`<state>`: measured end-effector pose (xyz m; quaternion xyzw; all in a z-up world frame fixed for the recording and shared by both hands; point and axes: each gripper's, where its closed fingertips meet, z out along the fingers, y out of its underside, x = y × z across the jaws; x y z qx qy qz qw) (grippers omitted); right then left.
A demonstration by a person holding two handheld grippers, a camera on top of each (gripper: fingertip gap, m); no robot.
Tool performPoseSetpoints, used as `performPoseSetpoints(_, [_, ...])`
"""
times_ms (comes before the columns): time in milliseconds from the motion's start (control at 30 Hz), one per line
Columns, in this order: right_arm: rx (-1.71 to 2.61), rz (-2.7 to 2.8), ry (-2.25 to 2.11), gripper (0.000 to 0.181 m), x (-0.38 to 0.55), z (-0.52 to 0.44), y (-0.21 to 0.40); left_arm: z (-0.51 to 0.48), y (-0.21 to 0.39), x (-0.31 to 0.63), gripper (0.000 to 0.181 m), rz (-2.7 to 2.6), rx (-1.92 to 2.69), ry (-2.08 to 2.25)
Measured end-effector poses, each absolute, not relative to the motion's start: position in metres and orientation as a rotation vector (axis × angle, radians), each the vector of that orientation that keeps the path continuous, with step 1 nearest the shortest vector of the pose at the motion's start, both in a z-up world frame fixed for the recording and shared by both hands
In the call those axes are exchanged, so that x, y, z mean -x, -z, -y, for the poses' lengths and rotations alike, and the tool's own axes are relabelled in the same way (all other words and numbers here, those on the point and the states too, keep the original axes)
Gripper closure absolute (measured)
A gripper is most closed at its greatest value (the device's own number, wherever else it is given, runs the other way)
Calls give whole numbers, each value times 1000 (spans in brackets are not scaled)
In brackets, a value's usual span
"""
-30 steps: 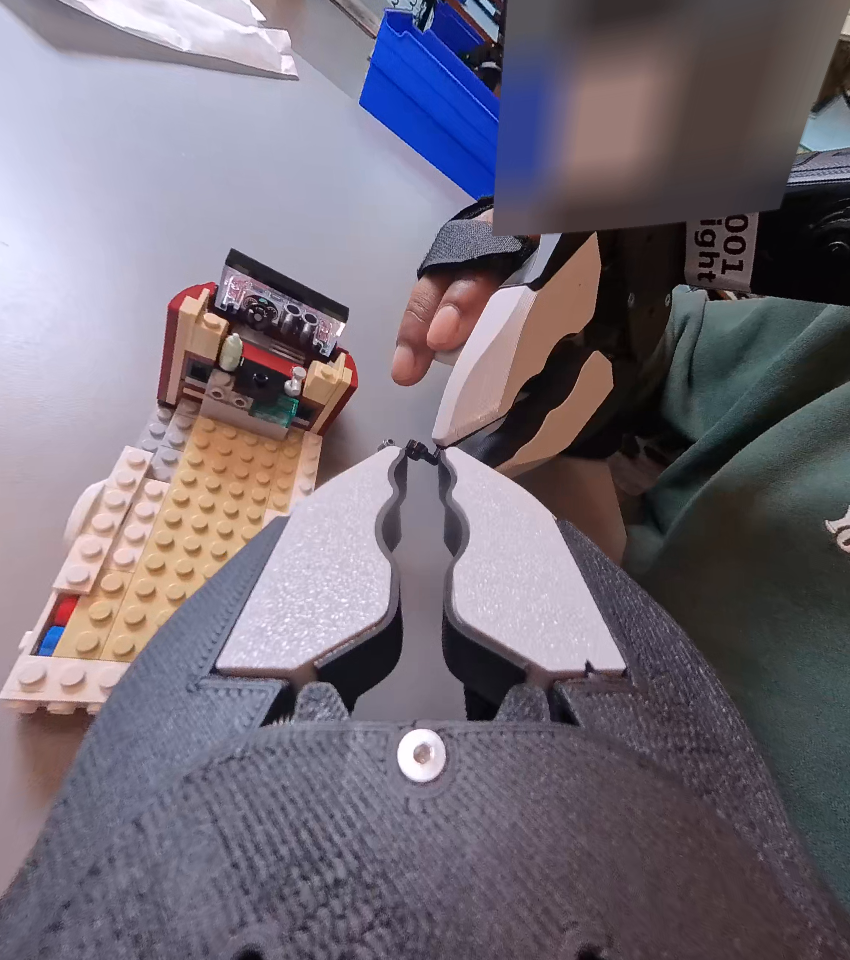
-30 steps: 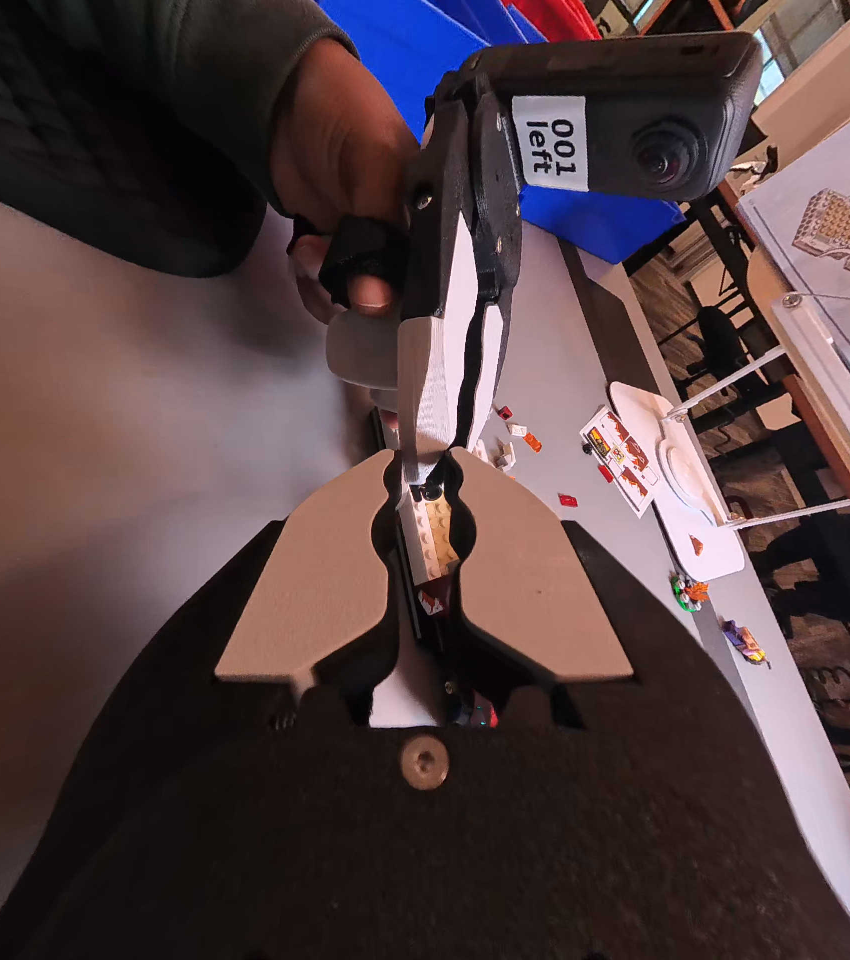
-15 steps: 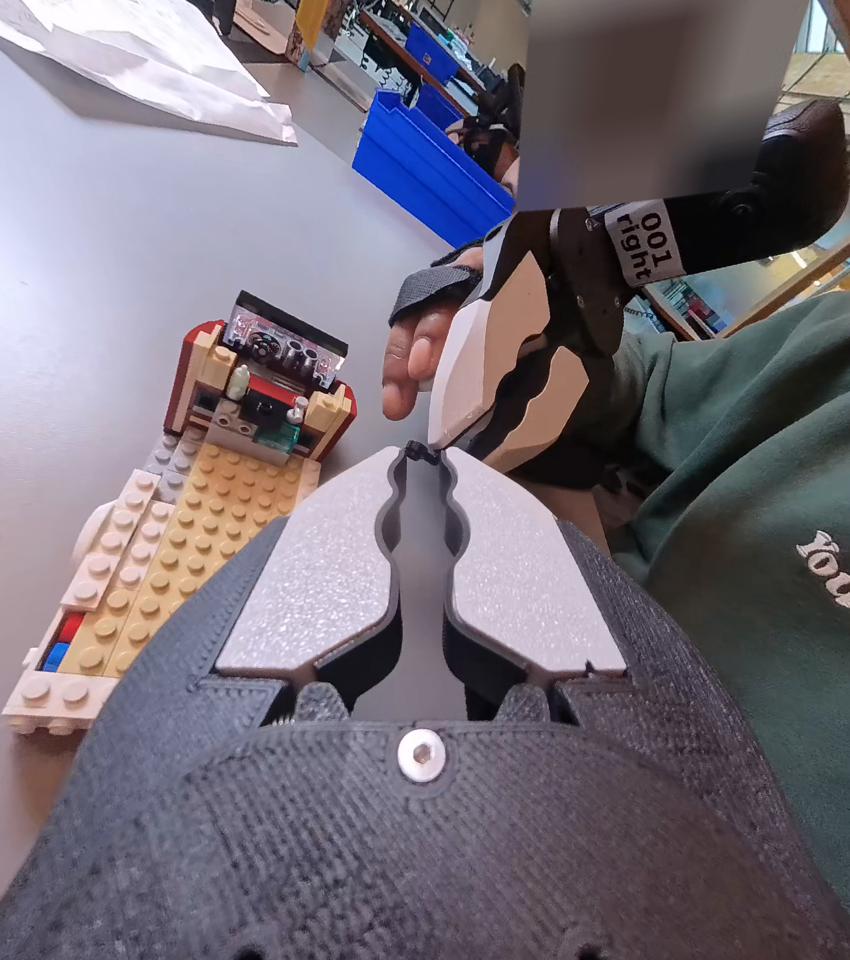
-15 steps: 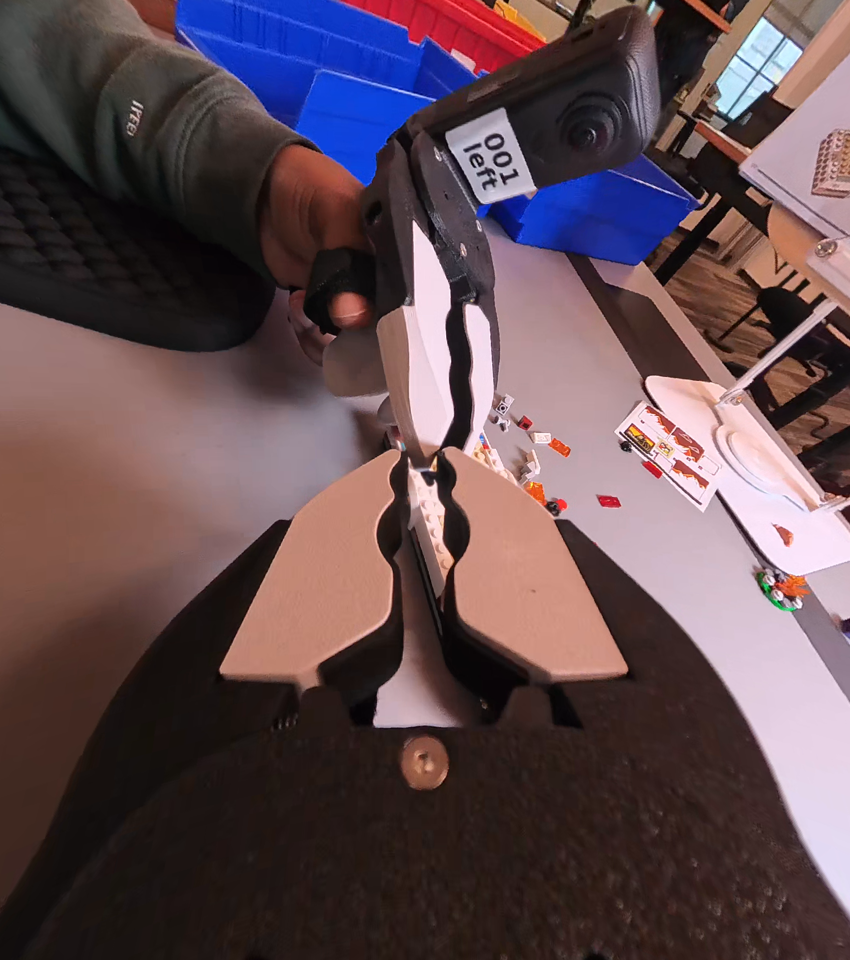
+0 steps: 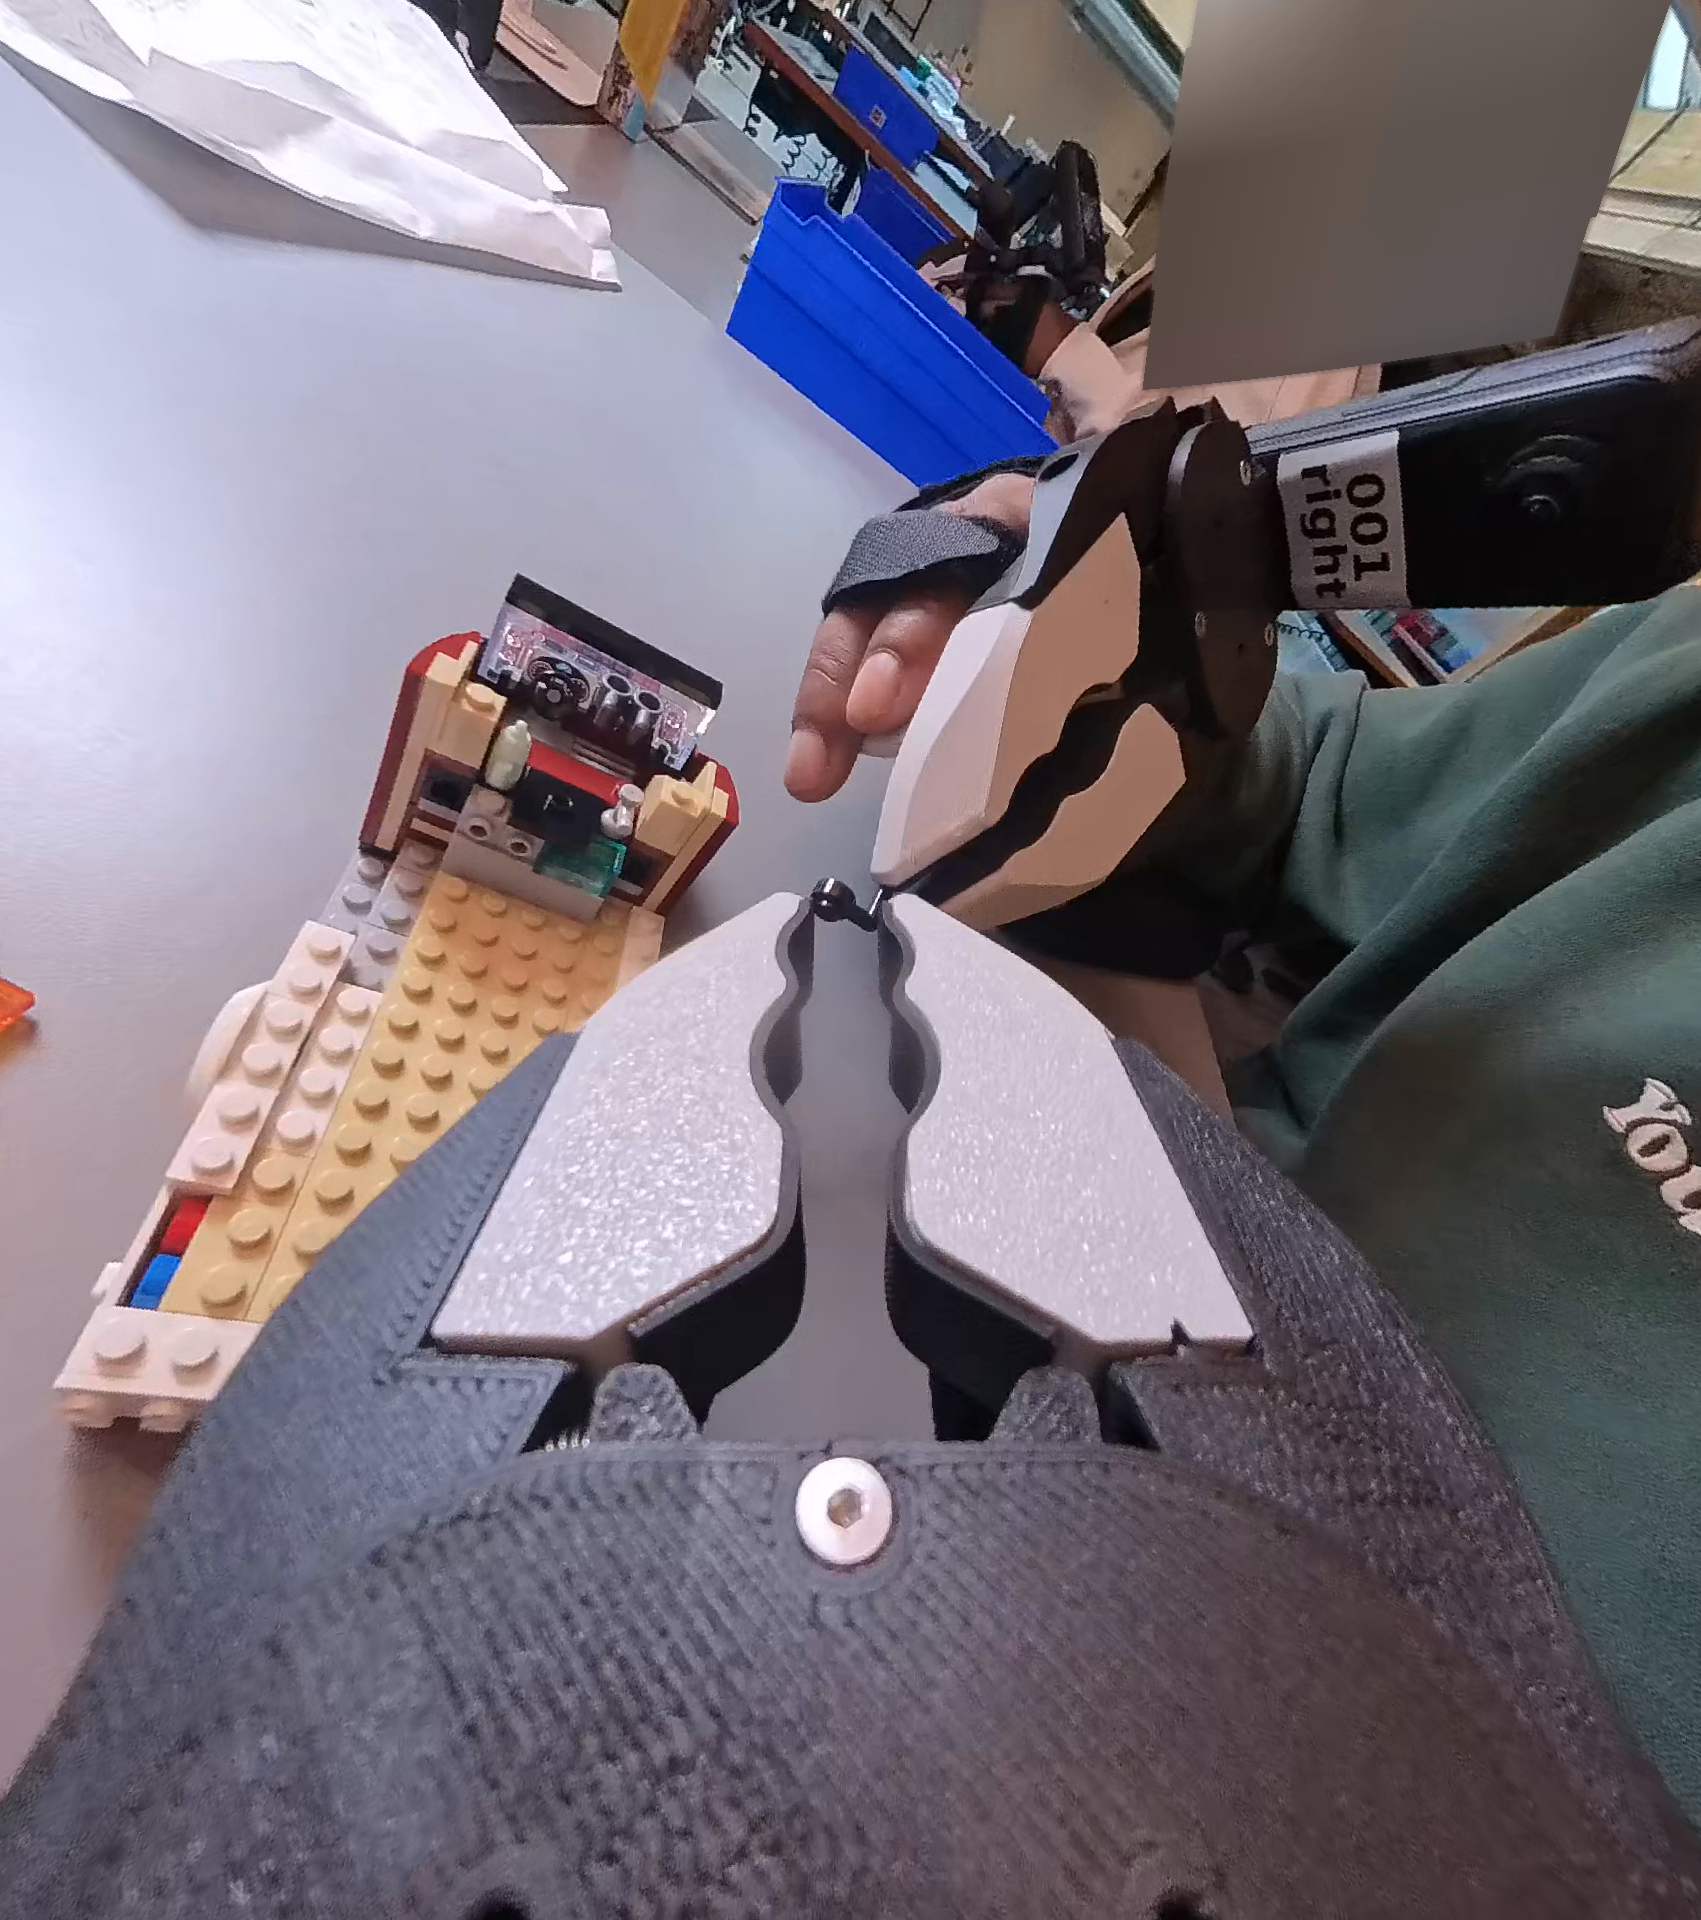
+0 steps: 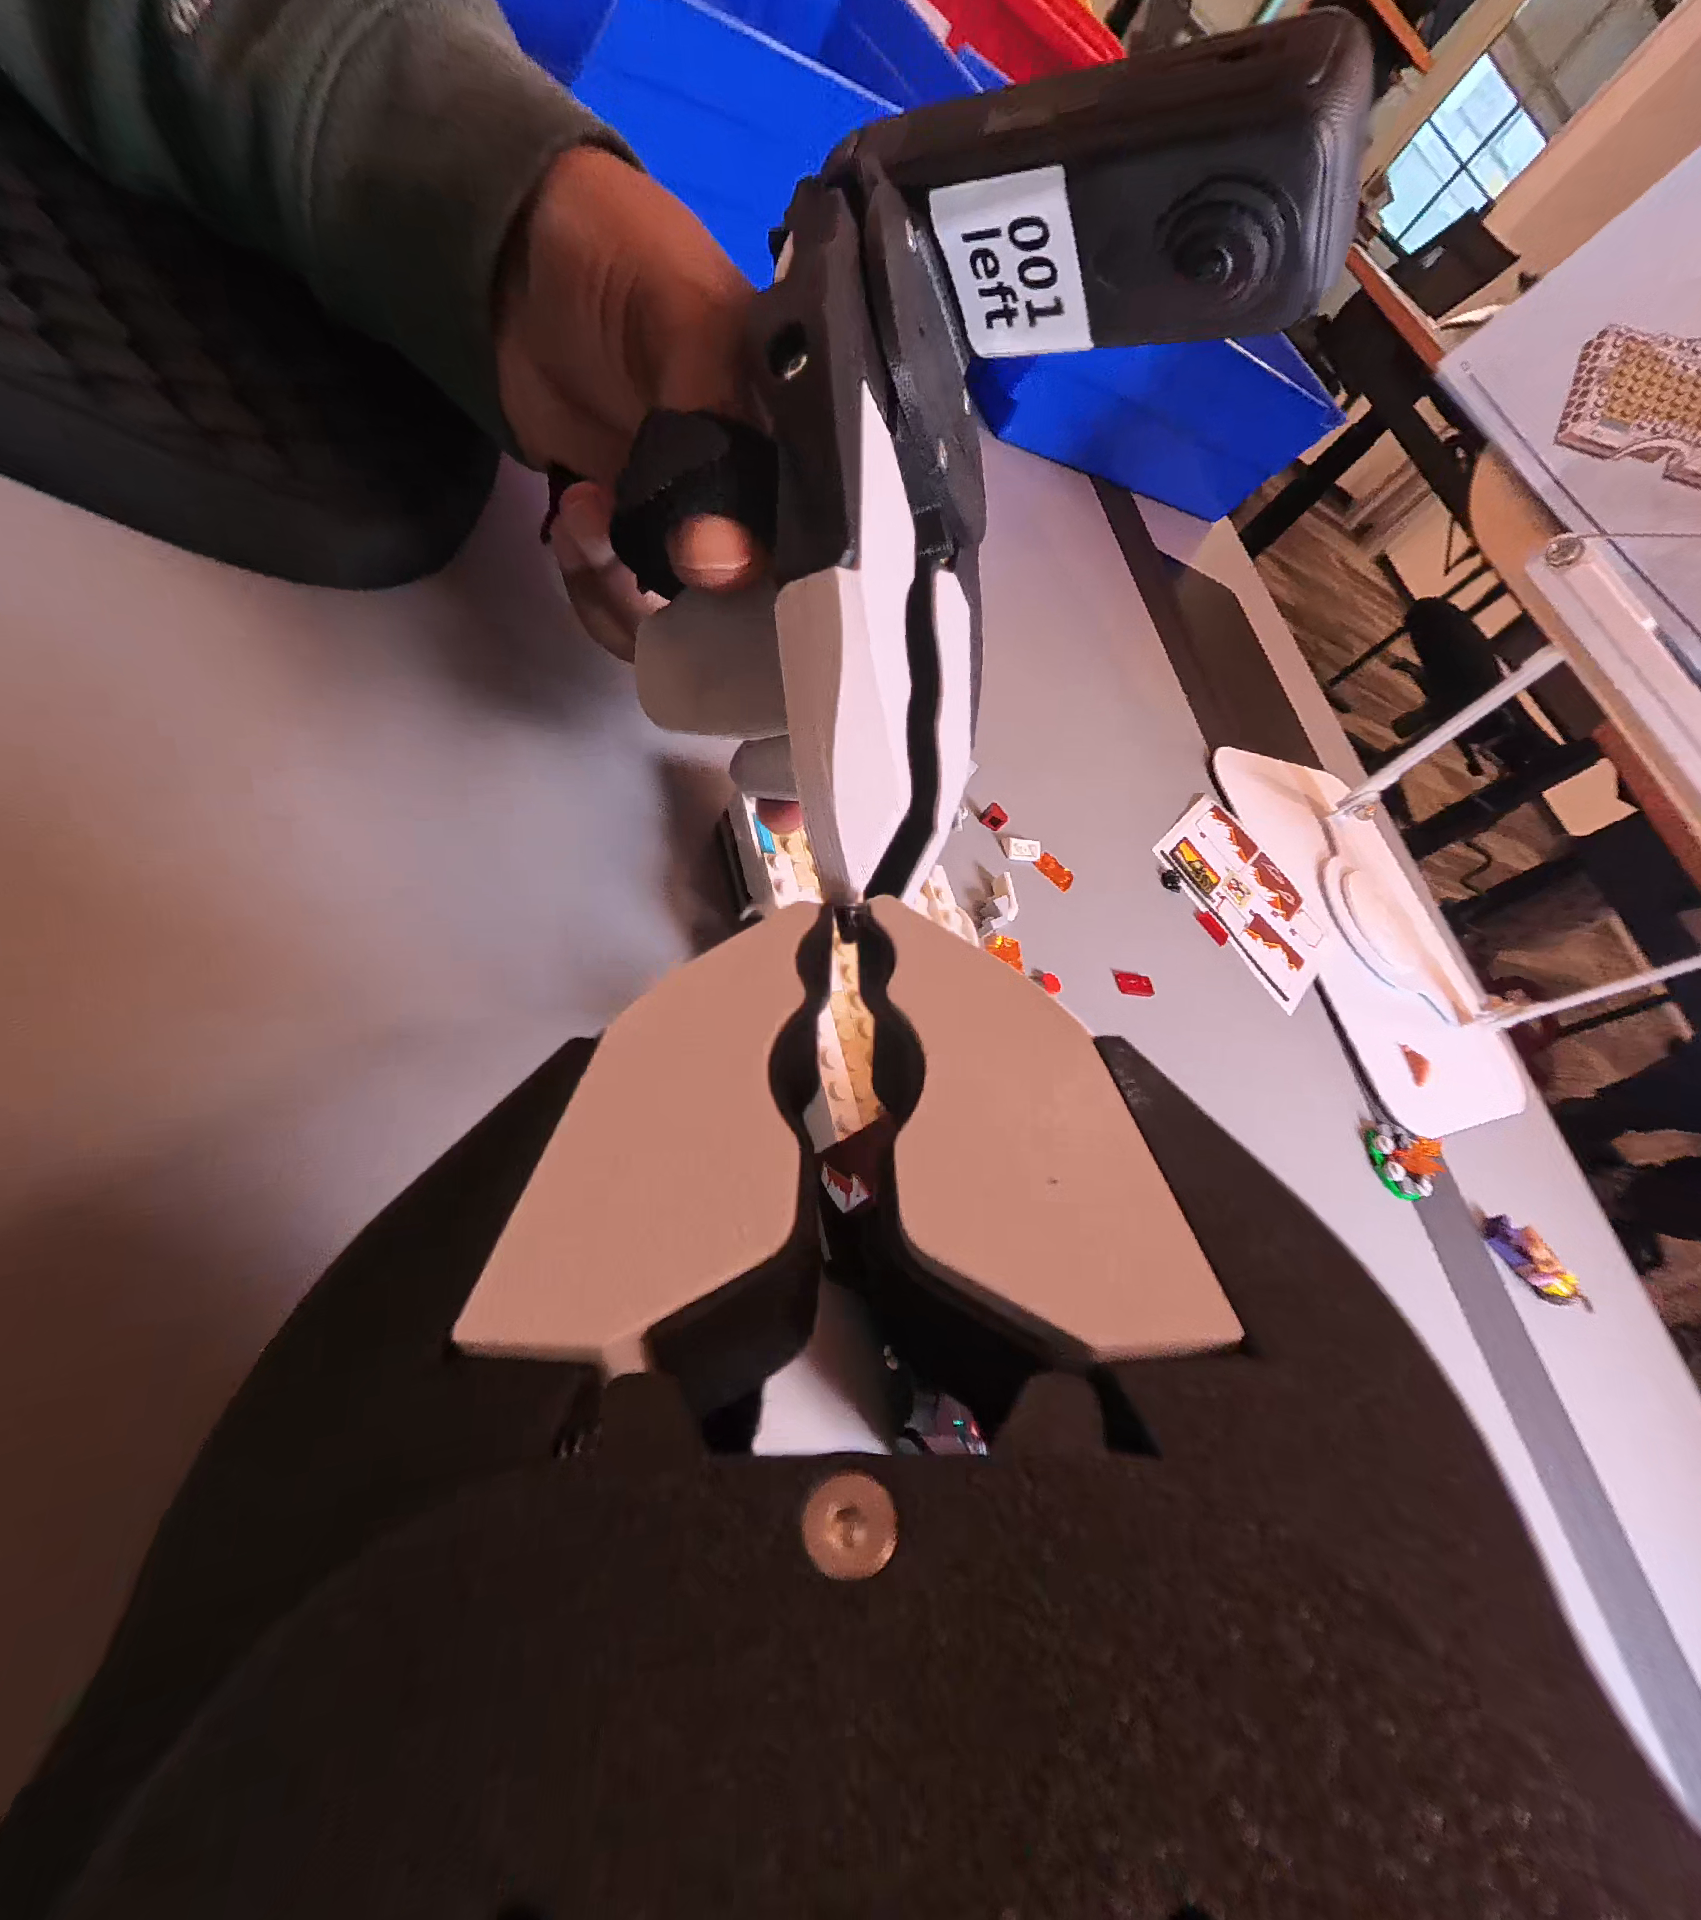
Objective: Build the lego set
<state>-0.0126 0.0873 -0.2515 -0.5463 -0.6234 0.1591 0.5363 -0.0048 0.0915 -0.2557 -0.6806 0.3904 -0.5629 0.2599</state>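
- Since a second earlier, I had swung both grippers; the Lego build [image 5: 389, 1039] lay flat on the grey table [image 5: 150, 468], apart from both.
- My left gripper [image 5: 848, 910] was pinched on a tiny black pin [image 5: 841, 902]; the right gripper [image 6: 851, 914] met it, tips nearly closed, grip unclear.
- Risk: either tip slipping could flick the pin away.

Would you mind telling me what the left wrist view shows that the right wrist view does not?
Only the left wrist view shows the full tan-and-white lego build with its dark red end, and white paper bags. Only the right wrist view shows the sticker sheet and white stand base. Both show the left gripper and right gripper meeting tip to tip at a small black piece, and blue bins.
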Motion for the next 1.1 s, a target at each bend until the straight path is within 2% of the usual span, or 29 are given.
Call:
performPoseSetpoints(233, [1343,1505,-379,181,10,-89,260,-89,246,5,176,-1020,1811,1622])
performPoseSetpoints(400, [1388,1499,-535,181,8,-81,255,-99,254,11,174,-1054,1830,1490])
performPoseSetpoints(600, [1533,1582,-505,181,-12,-81,273,-112,263,22,175,-1106,1810,1229])
performPoseSetpoints(667, [1631,1611,-450,173,-25,-83,281,-115,267,27,174,-1119,1791,1109])
performPoseSetpoints(867, [1915,1552,-411,164,-73,-85,297,-126,273,54,160,-1152,1708,731])
performPoseSetpoints(1100, [2089,1484,-384,161,-92,-99,324,-123,279,60,153,-1201,1668,631])
